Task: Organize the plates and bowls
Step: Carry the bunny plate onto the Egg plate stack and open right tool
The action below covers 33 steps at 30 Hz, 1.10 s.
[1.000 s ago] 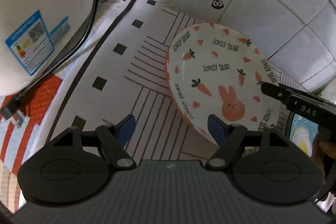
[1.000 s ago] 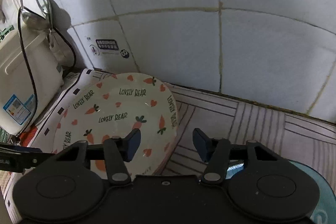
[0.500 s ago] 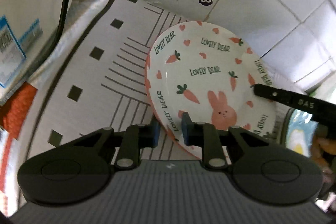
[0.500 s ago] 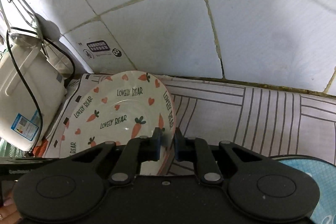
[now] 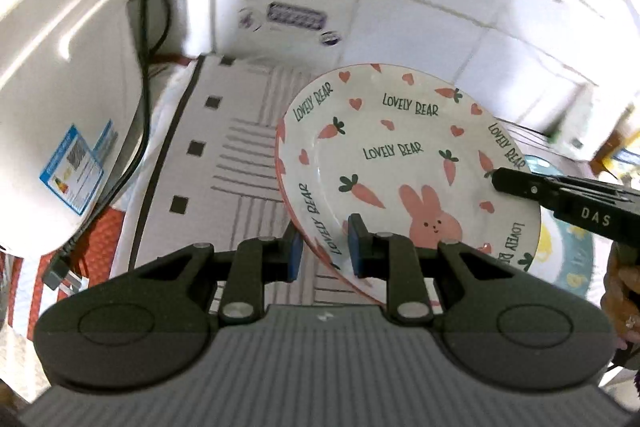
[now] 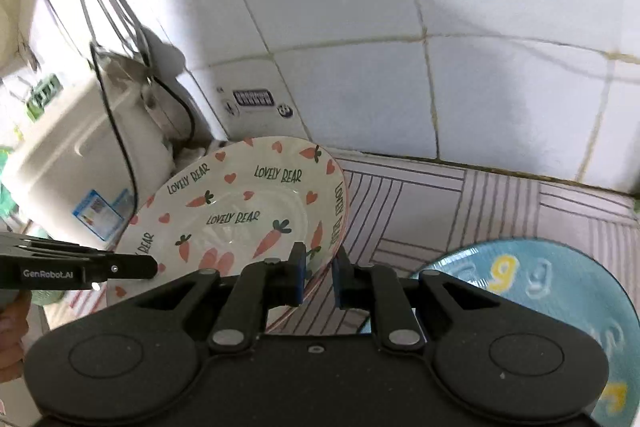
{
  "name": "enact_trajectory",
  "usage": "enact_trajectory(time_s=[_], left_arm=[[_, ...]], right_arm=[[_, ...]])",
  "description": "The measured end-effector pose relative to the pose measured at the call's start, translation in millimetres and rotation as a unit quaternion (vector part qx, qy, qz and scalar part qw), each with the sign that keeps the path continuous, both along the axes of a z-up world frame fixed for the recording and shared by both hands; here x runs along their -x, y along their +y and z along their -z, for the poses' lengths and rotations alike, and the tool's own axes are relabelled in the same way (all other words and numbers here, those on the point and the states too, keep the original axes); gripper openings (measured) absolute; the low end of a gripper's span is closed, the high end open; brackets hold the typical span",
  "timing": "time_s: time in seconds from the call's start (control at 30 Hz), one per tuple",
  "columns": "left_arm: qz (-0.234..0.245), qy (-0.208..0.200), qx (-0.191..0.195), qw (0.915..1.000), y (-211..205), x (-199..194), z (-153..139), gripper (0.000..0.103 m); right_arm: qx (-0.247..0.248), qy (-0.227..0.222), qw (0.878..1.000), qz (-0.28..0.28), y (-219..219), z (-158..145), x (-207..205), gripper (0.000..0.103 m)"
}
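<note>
A white plate (image 5: 400,163) with pink carrots, hearts, a bunny and "LOVELY BEAR" lettering is held tilted above the counter. My left gripper (image 5: 322,249) is shut on its near-left rim. My right gripper (image 6: 319,277) is shut on its opposite rim; the plate also shows in the right wrist view (image 6: 248,211). Each gripper shows in the other's view, the right gripper (image 5: 560,199) at the plate's right edge and the left gripper (image 6: 80,267) at its left edge. A blue plate (image 6: 540,291) with yellow figures lies on the counter to the right.
A white rice cooker (image 5: 68,99) with a black cord stands at the left. A striped mat (image 5: 240,163) covers the counter. The tiled wall (image 6: 480,87) runs close behind. The blue plate's edge shows in the left wrist view (image 5: 568,259).
Both grippers closed on the carrot plate's rims, then lifted it off the mat. The views have risen and tilted up toward the wall.
</note>
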State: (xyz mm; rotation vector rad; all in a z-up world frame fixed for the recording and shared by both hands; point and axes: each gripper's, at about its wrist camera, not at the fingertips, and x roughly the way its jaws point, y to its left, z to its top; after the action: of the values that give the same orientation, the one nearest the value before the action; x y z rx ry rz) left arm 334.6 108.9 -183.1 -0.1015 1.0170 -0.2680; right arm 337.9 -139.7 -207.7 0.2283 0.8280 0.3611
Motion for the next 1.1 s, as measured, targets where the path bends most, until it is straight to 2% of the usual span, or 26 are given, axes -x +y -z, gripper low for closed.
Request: enact_trajectory(time_s=[0.17, 0.3, 0.5, 0.63, 0.8, 0.97, 1.1], left_arm=[[0.052, -0.012, -0.005, 0.9986, -33, 9, -22, 0.021], [0.097, -0.016, -0.006, 0.9951, -69, 14, -27, 0.022], [0.158, -0.006, -0.016, 0.9873, -124, 15, -20, 0.022], [0.189, 0.018, -0.018, 0.9817, -145, 12, -6, 0.023], [0.208, 0.041, -0.034, 0.9766, -161, 9, 6, 0.024], [0.208, 0.065, -0.067, 0.9736, -173, 6, 9, 0.026], [0.208, 0.090, -0.069, 0.9716, -176, 0, 15, 0.027]], right_arm=[[-0.010, -0.020, 0.999, 0.048, -21, -21, 41, 0.018], [-0.007, -0.032, 0.995, 0.096, -48, -30, 73, 0.018], [-0.007, -0.025, 0.985, 0.172, -90, -24, 108, 0.018], [-0.001, -0.012, 0.979, 0.204, -107, -14, 126, 0.018], [0.013, 0.004, 0.975, 0.223, -115, -1, 136, 0.018], [-0.001, 0.023, 0.970, 0.243, -119, 9, 139, 0.018], [0.006, 0.034, 0.968, 0.247, -117, 13, 137, 0.018]])
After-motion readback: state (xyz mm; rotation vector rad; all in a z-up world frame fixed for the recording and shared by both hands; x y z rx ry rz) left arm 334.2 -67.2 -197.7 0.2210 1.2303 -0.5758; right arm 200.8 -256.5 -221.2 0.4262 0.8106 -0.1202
